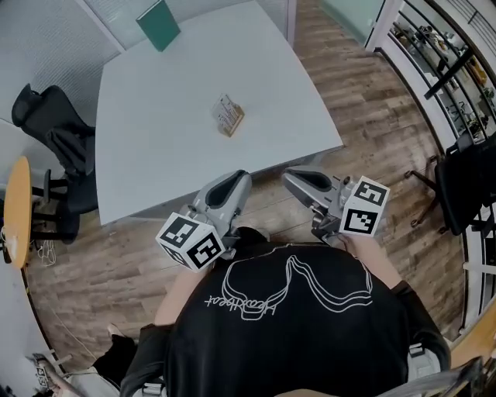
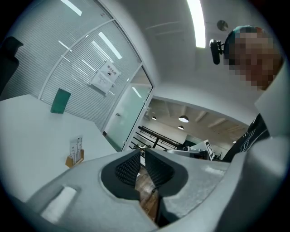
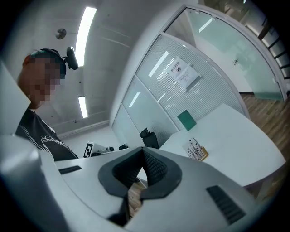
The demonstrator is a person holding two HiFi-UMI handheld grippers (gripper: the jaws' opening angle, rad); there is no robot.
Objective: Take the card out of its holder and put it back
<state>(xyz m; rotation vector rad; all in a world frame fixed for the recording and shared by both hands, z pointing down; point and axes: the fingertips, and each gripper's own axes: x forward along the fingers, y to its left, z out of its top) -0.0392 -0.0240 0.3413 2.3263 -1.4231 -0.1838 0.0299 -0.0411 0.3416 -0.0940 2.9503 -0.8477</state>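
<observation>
A small wooden card holder (image 1: 232, 122) stands near the middle of the white table (image 1: 155, 139), with a white card (image 1: 224, 108) upright in it. Both grippers hang in front of the table's near edge, well short of the holder. My left gripper (image 1: 237, 179) has its jaws nearly together, a thin gap showing between the pads and nothing in it. The pads of my right gripper (image 1: 290, 177) meet at the tips, empty. The left gripper view has the holder (image 2: 74, 159) and card (image 2: 76, 146) far off to the left of the jaws (image 2: 141, 153). From the right gripper (image 3: 142, 150), the holder (image 3: 200, 153) lies off to the right.
A green board (image 1: 158, 23) leans at the table's far edge. One black office chair (image 1: 54, 128) stands left of the table, beside a round wooden tabletop (image 1: 15, 203). Another dark chair (image 1: 465, 186) and a railing with shelves are on the right. Wood floor lies under me.
</observation>
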